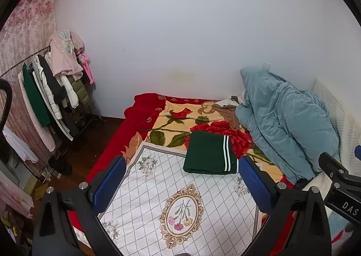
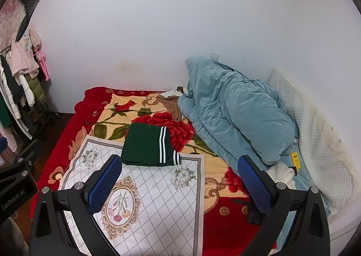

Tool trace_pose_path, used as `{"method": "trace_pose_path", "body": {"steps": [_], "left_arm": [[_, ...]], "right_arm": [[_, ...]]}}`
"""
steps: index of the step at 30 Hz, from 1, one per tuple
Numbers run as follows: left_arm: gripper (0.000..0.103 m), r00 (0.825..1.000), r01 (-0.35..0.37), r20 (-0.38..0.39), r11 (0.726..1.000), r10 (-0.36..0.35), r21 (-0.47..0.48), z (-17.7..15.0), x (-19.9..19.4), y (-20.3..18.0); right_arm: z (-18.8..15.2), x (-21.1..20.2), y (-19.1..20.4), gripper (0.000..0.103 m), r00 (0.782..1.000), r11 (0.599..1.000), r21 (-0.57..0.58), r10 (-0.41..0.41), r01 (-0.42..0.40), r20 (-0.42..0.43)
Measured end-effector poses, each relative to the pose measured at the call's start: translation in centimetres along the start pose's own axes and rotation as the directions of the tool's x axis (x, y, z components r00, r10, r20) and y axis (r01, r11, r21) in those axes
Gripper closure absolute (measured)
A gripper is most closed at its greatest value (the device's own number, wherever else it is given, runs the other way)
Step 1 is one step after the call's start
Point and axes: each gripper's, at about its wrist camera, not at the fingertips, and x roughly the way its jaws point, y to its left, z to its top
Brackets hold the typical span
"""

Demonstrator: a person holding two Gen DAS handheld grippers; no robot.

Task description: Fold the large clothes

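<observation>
A dark green garment (image 1: 208, 153) with white stripes lies folded into a neat rectangle on the bed, at the far edge of a white patterned mat (image 1: 180, 199). It also shows in the right wrist view (image 2: 147, 145), as does the mat (image 2: 158, 199). My left gripper (image 1: 182, 179) is open and empty, held above the mat, short of the garment. My right gripper (image 2: 180, 179) is open and empty, also above the mat. Part of the right gripper's body (image 1: 338, 181) shows at the right edge of the left wrist view.
The bed has a red floral blanket (image 1: 171, 120). A bunched teal duvet (image 2: 237, 111) lies on the right, with a white quilted pillow (image 2: 315, 143) behind it. A clothes rack (image 1: 52, 89) full of coats stands on the dark floor to the left. A brown cloth (image 2: 171, 103) lies by the wall.
</observation>
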Motion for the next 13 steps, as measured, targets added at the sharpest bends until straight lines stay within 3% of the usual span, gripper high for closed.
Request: {"method": "trace_pose_path", "body": {"steps": [13], "left_arm": [[0.001,1.0,0.001,0.0,1.0,-0.001,-0.007,0.31,0.03,0.5]], "right_arm": [[0.18,-0.35,-0.43,0.0,1.0,1.0,0.0,-0.01,0.01,0.007]]}}
